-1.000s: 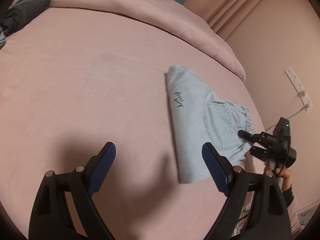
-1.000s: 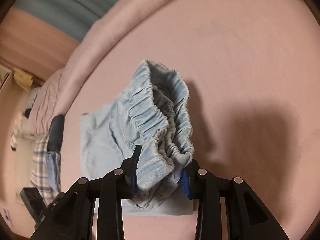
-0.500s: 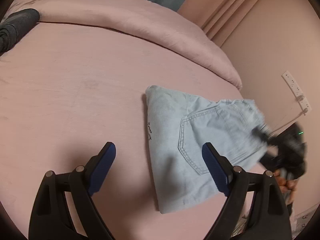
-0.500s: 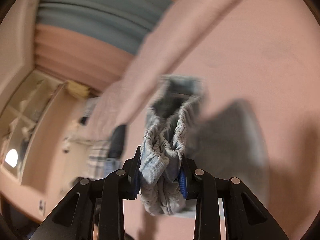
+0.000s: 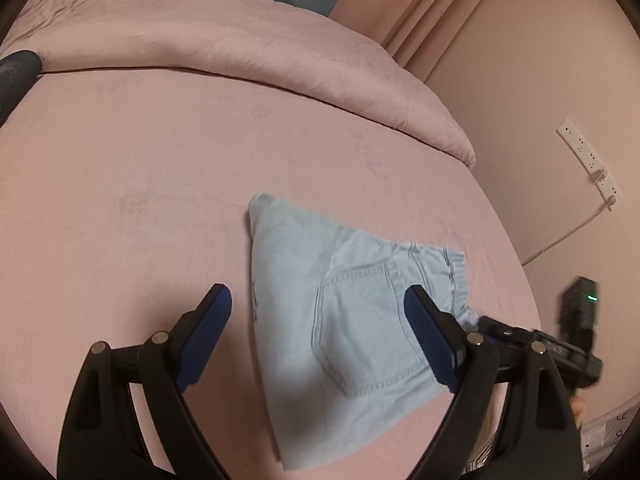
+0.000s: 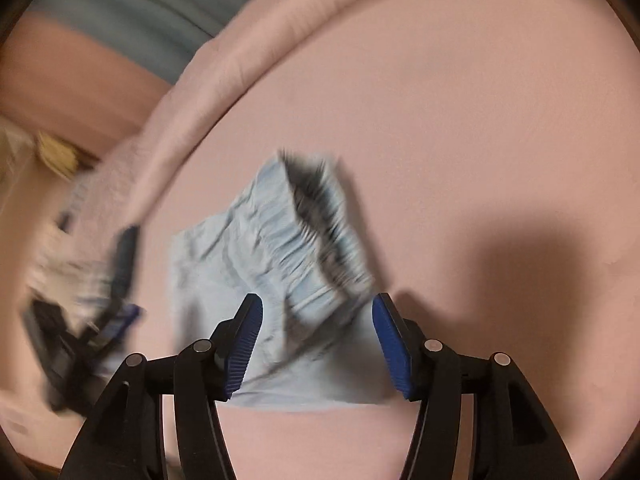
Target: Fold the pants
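**Folded denim pants on the bed, both tongs standing apart**

1. Your left tongs, black arms with ribbed blue pads: spread wide, nothing between the pads, hanging above the bed with the near fold of the pants showing in the gap.

2. Your right tongs, same make: jaws have just been opening. The gathered waistband sits in the gap beyond the pads, and neither blue pad presses on it, so the cloth is free of your grip. From the left wrist camera these tongs show as a black body at the waistband end of the pants, with a green light on the block behind; the picture from the right wrist is blurred.

3. The light blue denim pants with an elastic gathered waistband: lying folded on the bed, just beyond both tongs. A stitched back pocket faces up. The waistband end points toward your right hand; the opposite folded corner points away up the bed. In the right wrist view the pants lie with the waistband rumpled and raised.

4. The pink bed sheet: smooth, carrying the pants.

5. The pink rumpled duvet: heaped along the far side of the bed, well apart from the pants.

6. The dark grey rolled item: at the far left edge of the bed.

7. The white wall power strip: on the pink wall, a cable trailing down from it.
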Demonstrator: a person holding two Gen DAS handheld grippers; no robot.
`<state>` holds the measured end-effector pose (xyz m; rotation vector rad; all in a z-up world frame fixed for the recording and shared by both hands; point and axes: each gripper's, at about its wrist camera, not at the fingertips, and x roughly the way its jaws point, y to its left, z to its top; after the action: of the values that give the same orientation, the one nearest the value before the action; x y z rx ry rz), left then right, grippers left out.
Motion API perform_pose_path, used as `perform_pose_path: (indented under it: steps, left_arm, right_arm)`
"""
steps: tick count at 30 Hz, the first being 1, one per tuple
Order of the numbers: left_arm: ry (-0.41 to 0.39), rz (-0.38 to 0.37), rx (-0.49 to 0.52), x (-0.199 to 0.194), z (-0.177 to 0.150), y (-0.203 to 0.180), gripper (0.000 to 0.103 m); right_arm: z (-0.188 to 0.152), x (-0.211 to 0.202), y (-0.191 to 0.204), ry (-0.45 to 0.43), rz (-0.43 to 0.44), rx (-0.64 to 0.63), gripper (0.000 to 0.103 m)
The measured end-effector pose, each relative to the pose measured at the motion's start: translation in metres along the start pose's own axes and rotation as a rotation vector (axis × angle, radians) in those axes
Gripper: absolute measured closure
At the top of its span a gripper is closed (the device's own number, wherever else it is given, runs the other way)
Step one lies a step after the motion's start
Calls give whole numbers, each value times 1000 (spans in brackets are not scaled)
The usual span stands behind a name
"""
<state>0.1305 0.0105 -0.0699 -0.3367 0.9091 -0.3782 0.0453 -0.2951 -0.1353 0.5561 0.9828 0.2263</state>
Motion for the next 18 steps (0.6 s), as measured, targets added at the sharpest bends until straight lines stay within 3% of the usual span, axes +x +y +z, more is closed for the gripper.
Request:
perform_pose_path:
  steps: [2, 4, 7, 9, 10, 11, 12, 15, 16, 17, 18]
  left_arm:
    - [13, 5, 19, 10, 2, -3, 15]
    - [45, -16, 41, 25, 0, -13, 16]
    - [66, -85, 89, 34, -22, -27, 18]
    - [100, -82, 118, 42, -46, -25, 21]
    - [139, -79, 107, 47, -61, -19, 23]
    - [152, -82, 98, 49, -76, -12, 26]
    - [74, -76, 163, 34, -94, -13, 26]
    - [102, -45, 275, 14, -121, -19, 25]
    - [102, -51, 279, 9, -125, -16, 24]
    - [91, -57, 273, 3, -129, -12, 23]
    - [81, -55, 246, -4, -129, -6, 23]
  right_arm:
    - [8, -14, 18, -85, -71, -112, 45]
    - [18, -13, 48, -135, -40, -224, 45]
    - [32, 12, 67, -98, 51, -304, 54]
    - [42, 51, 73, -31, -13, -341, 61]
    - [45, 66, 69, -6, -60, -348, 72]
    - [50, 84, 58, 34, -98, -320, 91]
    - [53, 92, 47, 54, -88, -275, 95]
    - [63, 85, 42, 81, -24, -223, 95]
    - [65, 80, 49, 90, -29, -231, 87]
    - [66, 78, 59, 92, -24, -246, 70]
    - [66, 70, 66, 85, -2, -276, 60]
